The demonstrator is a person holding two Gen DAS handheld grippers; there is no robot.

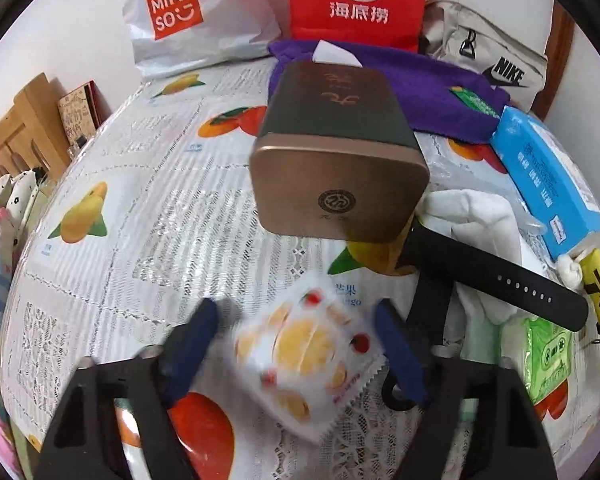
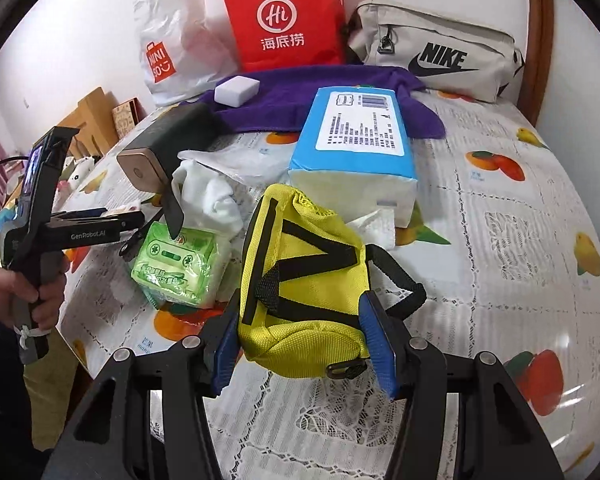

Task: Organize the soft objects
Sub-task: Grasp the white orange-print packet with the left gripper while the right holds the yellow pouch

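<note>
The right hand-held gripper (image 2: 304,344) pinches the yellow pouch (image 2: 304,280) by its 2 sides, lifted at the near tabletop (image 2: 500,208) edge, probably to move it out of the clutter. The left hand-held gripper (image 1: 296,344) stands spread around a blurred fruit-print sachet (image 1: 304,356), pads apparently not yet pressing. Beyond lie the green tissue pack (image 2: 180,260) and blue tissue pack (image 2: 356,140).

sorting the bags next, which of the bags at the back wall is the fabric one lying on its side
The grey fabric Nike pouch, lying flat at the right. The white plastic Miniso bag and red paper Haidilao bag stand upright.
</note>
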